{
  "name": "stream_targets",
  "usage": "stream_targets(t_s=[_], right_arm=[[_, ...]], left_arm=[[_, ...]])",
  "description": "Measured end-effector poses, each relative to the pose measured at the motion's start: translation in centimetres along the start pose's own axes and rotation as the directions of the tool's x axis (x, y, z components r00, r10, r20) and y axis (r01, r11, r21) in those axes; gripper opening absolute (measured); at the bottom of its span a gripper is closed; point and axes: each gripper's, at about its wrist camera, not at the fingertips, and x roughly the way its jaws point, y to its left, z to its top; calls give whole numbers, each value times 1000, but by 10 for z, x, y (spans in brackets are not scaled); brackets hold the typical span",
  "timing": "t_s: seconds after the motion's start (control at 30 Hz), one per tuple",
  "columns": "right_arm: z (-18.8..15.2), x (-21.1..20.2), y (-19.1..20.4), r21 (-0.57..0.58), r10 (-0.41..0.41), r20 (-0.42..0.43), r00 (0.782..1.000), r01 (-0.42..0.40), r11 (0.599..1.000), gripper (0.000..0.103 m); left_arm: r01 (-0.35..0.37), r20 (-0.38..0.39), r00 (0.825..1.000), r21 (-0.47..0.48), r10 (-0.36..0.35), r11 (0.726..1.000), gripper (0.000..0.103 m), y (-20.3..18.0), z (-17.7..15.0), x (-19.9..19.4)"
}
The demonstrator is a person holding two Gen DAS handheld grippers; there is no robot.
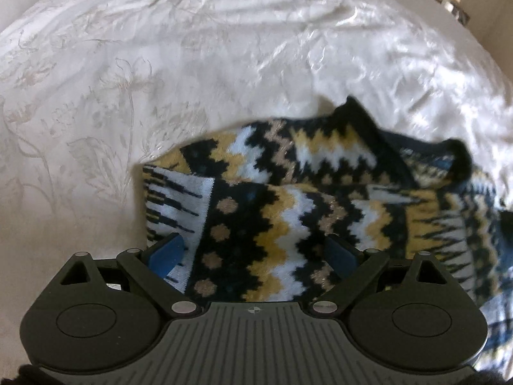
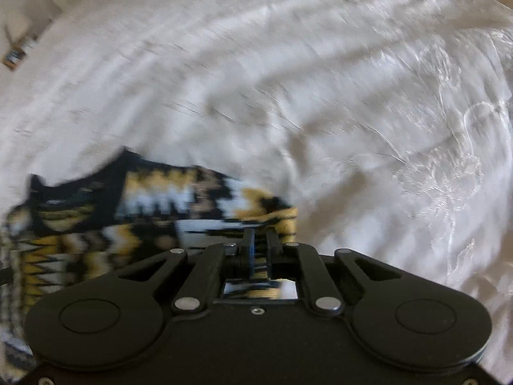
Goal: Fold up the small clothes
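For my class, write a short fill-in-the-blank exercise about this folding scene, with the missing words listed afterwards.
1. The patterned sweater lies on a white ____.
2. The left hand-held gripper has its jaws ____, with the sweater between them.
3. The right hand-held gripper has its jaws ____ at the sweater's edge.
4. The pads of the left hand-held gripper are coloured ____.

Missing words: bedspread; open; shut; blue

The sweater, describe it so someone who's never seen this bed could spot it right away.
On the white bedspread, look at the near edge, just ahead of both grippers. The sweater lies there rumpled: a knit of black, mustard and white zigzags with tan dots, the only patterned, dark thing on the pale cloth.
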Motion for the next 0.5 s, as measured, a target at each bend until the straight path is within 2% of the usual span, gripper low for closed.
stream_targets(t_s=[0.13,0.2,0.23,0.27,0.4,0.43,0.5], right_arm=[[4,-3,1,-16,-4,10,1000,4,1000,19],[3,-14,1,-10,-7,39,999,8,1000,39],[2,-20,-1,-6,0,56,998,0,1000,53],[-1,-27,-2,-3,14,73,997,-14,1000,61],[-19,-56,-4,-37,55,107,993,-52,998,69],[-26,-63,-3,-48,67,112,991,-61,997,75],[-39,-73,0,-65,92,118,989,-85,994,77]], left_arm=[[-1,9,1000,10,0,1000,95,-3,2,-7],[8,26,1000,-4,-8,1000,95,-4,0,-18],[12,38,999,-12,-12,1000,95,-4,-2,-24],[15,49,999,-18,-14,1000,95,-5,-5,-31],[26,82,996,-35,-23,999,95,-12,-24,-60],[28,86,996,-37,-25,999,95,-13,-30,-67],[24,87,996,-34,-21,999,95,-17,-42,-79]])
